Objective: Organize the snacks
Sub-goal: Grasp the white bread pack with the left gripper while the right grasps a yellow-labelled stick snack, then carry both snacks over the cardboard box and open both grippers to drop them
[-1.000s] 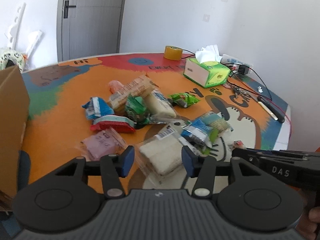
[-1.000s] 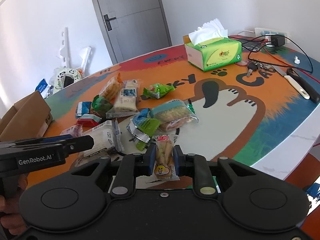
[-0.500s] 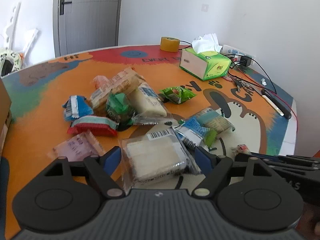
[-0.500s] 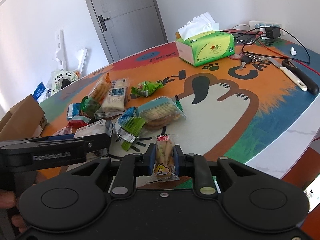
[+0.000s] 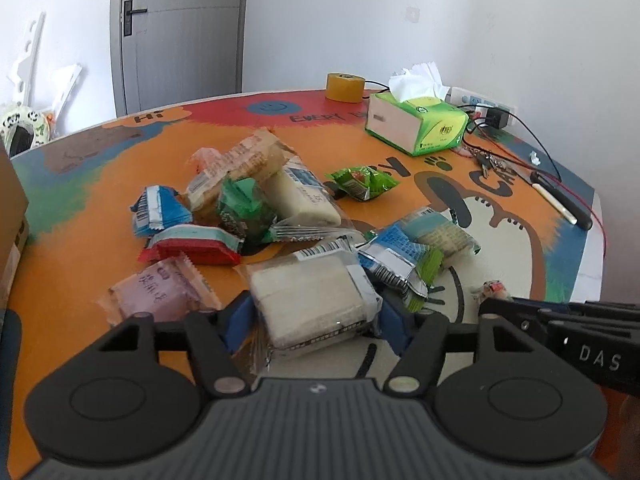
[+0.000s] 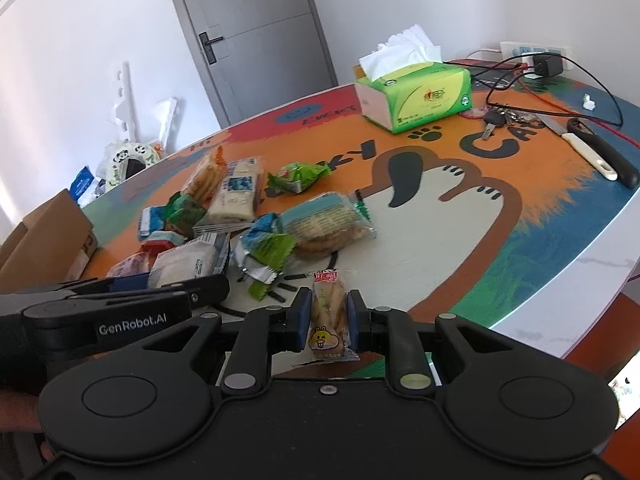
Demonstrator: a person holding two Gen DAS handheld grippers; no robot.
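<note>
The left gripper (image 5: 314, 320) straddles a white cake pack (image 5: 312, 300), its blue pads wide at either side; whether they touch is unclear. The right gripper (image 6: 328, 322) pinches a cookie packet (image 6: 329, 316) over the table edge. Beyond lie loose snacks (image 6: 256, 216) on the painted table (image 6: 520, 208), then a tissue box (image 6: 416, 96), cables, a grey door (image 6: 256, 28). A cardboard box (image 6: 44, 236) is cut off at left.
</note>
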